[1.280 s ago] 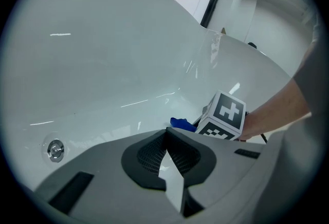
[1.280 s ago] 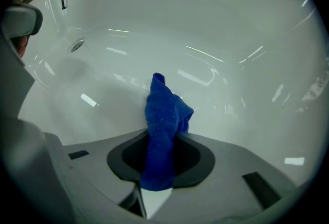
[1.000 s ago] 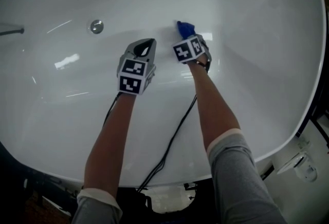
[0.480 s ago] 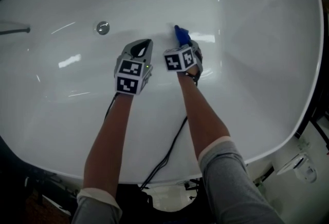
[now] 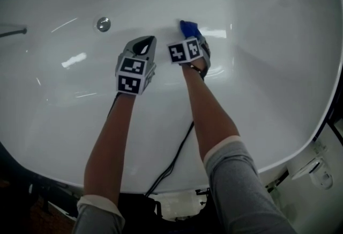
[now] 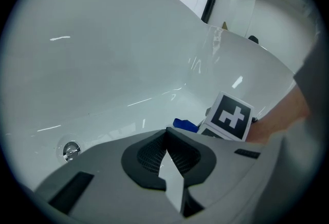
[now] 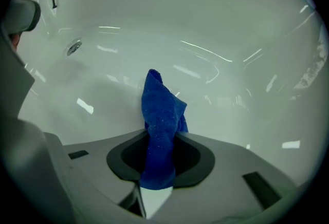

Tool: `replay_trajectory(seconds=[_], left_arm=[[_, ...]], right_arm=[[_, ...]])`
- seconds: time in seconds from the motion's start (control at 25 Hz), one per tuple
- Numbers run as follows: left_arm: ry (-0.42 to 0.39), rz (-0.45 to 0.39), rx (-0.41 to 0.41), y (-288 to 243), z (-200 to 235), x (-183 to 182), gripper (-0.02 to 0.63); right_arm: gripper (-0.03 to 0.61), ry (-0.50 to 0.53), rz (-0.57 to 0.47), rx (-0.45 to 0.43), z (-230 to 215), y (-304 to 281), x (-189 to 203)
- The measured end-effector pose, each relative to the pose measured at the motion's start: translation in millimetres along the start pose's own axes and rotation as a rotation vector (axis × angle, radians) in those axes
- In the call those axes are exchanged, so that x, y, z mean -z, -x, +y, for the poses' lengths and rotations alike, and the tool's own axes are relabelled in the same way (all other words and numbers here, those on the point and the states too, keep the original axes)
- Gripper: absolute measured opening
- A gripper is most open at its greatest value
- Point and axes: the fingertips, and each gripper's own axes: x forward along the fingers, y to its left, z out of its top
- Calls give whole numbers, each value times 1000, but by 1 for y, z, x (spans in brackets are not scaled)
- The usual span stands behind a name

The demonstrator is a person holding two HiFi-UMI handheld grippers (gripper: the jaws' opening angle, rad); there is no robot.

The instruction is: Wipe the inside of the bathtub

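Bathtub (image 5: 268, 39): white, glossy, filling the head view.
Cloth (image 7: 160, 110): blue, bunched, its tip seemingly touching the tub floor.
Right gripper (image 7: 157, 135): clamped on the cloth.
Left gripper (image 6: 165, 134): jaws together, holding nothing, just beside the right.
Drain (image 5: 103, 24): left of both.

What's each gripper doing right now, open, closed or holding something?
Left gripper: jaws closed, nothing between them.
Right gripper: jaws closed on the blue cloth.
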Motion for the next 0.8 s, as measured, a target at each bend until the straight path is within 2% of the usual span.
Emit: replay_trajectory(seconds=[0.16,0.48,0.68,0.8], left_arm=[[-6,0,9,-8,-9,-1,3],[-16,-10,34,-28,-31,-11,3],[-30,-15,54,-32,-42,-16,3],[-32,-22,54,-32,-40,-16,3]], right_arm=[[103,-83,23,1,-17,-5,4],[103,-120,19,78,-80,-14,25],[103,-255,49,88,-99,-16,31],[103,-267,63,130,-115,-17,38]])
